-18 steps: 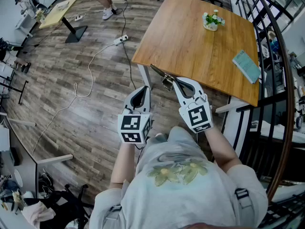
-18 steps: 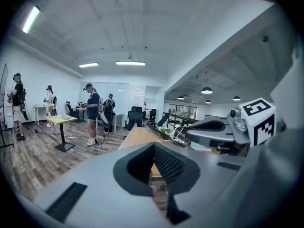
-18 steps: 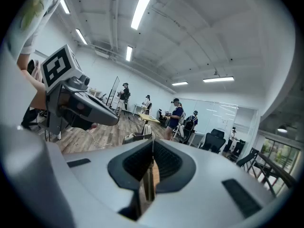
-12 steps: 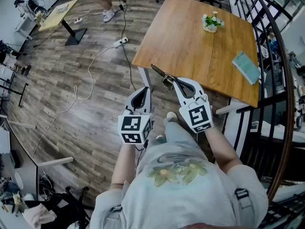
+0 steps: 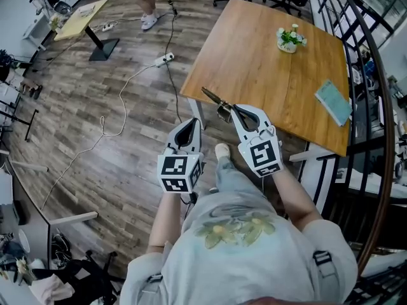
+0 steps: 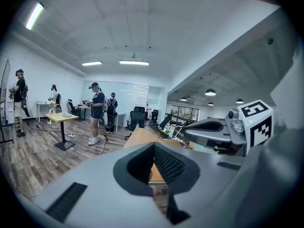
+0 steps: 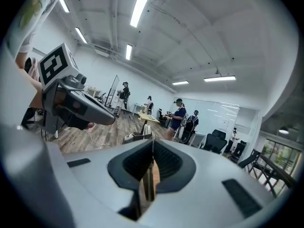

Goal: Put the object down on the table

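Observation:
My right gripper (image 5: 234, 107) is shut on a thin metal tool (image 5: 216, 100) with a dark handle that sticks out up and left, over the near edge of the wooden table (image 5: 254, 56). In the right gripper view the tool (image 7: 150, 175) shows as a narrow strip pinched between the pads. My left gripper (image 5: 193, 120) is held beside it over the floor, its jaws shut with nothing between them. From the left gripper view the tool (image 6: 159, 130) and the table (image 6: 138, 137) lie just ahead.
On the table stand a small potted plant (image 5: 289, 39) at the far side and a teal book (image 5: 334, 103) at the right edge. A black railing (image 5: 375, 145) runs along the right. Cables (image 5: 121, 107) lie on the wooden floor; people stand farther off.
The table has shifted slightly in the head view, and a shoe now shows below the grippers. Both grippers keep their pose, and the tool stays held.

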Tool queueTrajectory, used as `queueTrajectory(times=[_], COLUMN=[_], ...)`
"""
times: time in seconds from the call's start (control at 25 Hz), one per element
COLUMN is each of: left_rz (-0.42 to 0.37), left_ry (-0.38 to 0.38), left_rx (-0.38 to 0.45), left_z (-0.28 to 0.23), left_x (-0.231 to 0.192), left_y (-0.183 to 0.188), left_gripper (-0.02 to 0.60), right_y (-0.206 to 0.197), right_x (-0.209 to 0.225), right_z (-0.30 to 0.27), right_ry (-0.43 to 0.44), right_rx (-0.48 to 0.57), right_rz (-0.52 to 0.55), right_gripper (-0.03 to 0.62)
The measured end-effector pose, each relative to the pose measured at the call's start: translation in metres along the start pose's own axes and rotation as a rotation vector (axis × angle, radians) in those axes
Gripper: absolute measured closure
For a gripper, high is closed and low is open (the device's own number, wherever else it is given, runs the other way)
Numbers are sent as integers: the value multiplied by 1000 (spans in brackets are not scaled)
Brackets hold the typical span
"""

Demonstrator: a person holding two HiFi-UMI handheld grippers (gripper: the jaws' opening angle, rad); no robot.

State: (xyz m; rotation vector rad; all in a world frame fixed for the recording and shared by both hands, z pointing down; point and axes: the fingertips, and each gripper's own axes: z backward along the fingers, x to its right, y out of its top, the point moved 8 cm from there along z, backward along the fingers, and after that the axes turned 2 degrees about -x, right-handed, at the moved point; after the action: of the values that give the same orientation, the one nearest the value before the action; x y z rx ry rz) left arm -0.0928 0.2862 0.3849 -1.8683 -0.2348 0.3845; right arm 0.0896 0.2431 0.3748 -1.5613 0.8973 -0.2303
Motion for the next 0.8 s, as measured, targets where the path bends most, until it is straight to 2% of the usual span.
queueTrajectory(times=[0.2,0.8], left_rz=[-22,-21], left_ry=[-3,5], left_rx=[3,-29], left_z=[-34,-146], left_x=[-16,-77], left_y=[14,51], left_gripper=[566,566], right_y=[-2,-6], right_x=[23,108], right_z=[-34,-155], right_ry=[-2,-11], right_rx=[3,1], right_rz=[-2,-8], right_gripper=[577,577])
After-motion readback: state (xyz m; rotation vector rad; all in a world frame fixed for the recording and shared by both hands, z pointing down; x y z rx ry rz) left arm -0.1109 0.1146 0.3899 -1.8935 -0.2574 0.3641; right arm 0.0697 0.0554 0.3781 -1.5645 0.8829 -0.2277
